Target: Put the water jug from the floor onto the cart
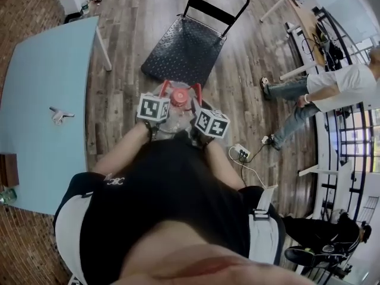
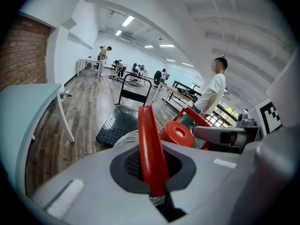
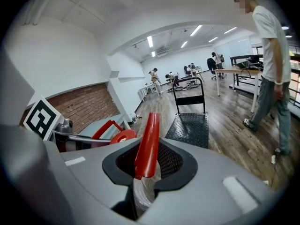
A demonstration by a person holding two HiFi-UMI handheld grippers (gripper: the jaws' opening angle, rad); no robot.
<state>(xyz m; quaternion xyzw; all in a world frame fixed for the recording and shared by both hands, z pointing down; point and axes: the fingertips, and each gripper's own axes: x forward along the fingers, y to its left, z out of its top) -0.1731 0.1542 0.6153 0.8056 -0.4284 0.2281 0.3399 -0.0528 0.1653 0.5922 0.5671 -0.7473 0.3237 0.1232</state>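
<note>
The clear water jug (image 1: 177,119) with a red cap (image 1: 178,97) hangs above the wooden floor in front of me, held from both sides. My left gripper (image 1: 160,100) is shut on the jug's left red handle strap (image 2: 150,149). My right gripper (image 1: 199,108) is shut on the right red handle strap (image 3: 147,146). The black flat cart (image 1: 187,46), its push handle at the far end, stands just beyond the jug. The cart (image 2: 123,121) shows ahead in the left gripper view, and the cart (image 3: 190,128) also in the right gripper view. The jug's body is mostly hidden.
A pale blue table (image 1: 47,88) stands on the left with a small object (image 1: 59,114) on it. A person (image 1: 320,91) walks at the right near desks. A white power strip (image 1: 240,153) with its cable lies on the floor to my right.
</note>
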